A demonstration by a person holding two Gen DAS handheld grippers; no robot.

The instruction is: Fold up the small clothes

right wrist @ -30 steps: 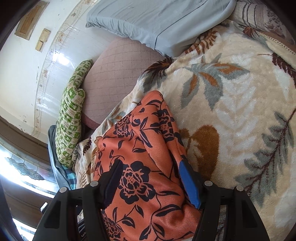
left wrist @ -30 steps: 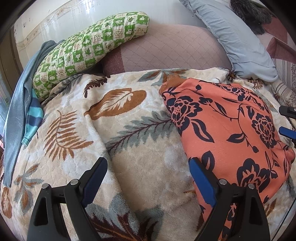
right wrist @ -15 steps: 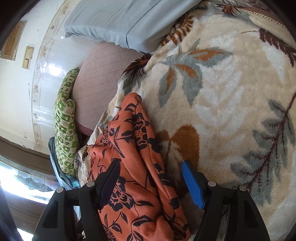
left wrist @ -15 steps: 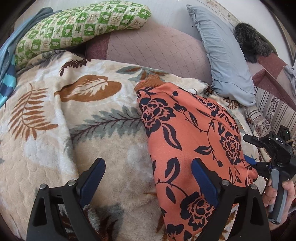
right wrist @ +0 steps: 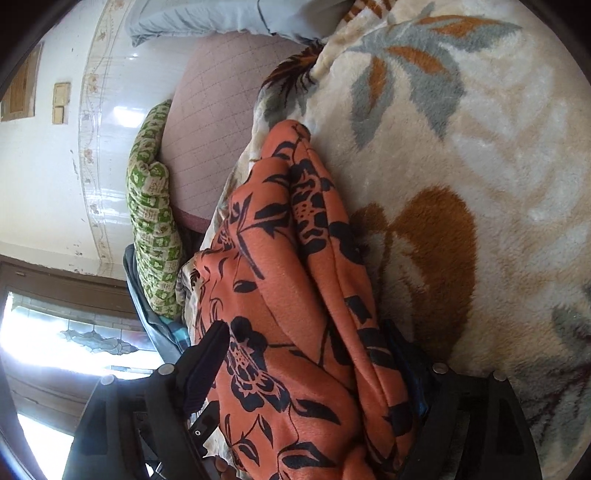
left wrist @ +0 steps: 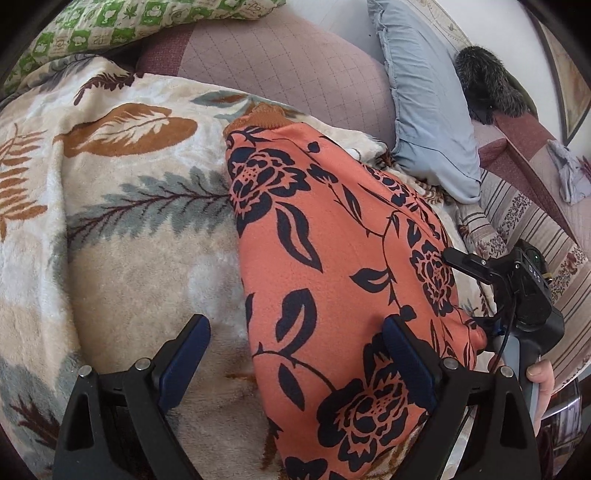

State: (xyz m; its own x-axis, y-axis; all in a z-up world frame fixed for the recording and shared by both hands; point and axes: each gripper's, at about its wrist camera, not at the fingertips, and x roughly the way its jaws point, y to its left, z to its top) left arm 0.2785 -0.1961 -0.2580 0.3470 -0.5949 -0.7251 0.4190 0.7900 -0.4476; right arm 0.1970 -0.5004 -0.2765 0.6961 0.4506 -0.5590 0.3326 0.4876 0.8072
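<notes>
An orange garment with dark flowers (left wrist: 325, 229) lies in a long folded heap on a cream leaf-pattern blanket (left wrist: 140, 258). My left gripper (left wrist: 295, 328) hovers open over its near end, one finger above the blanket and the other above the cloth. To the right, a hand (left wrist: 543, 380) holds my right gripper (left wrist: 469, 291) at the garment's right edge. In the right wrist view the garment (right wrist: 280, 258) bunches between the jaws of the right gripper (right wrist: 306, 332), which are opening. The cloth covers much of the right-hand finger.
A green patterned pillow (left wrist: 110, 26), a pink quilted cushion (left wrist: 288, 62) and a pale blue pillow (left wrist: 428, 122) line the far side. Striped bedding (left wrist: 535, 229) lies to the right. The blanket (right wrist: 480, 147) spreads wide beside the garment. A window (right wrist: 55, 332) is at the lower left of the right wrist view.
The left gripper swung right and sank toward the garment's near end. The right gripper sank onto the garment and its jaws widened, with more cloth bunched between them.
</notes>
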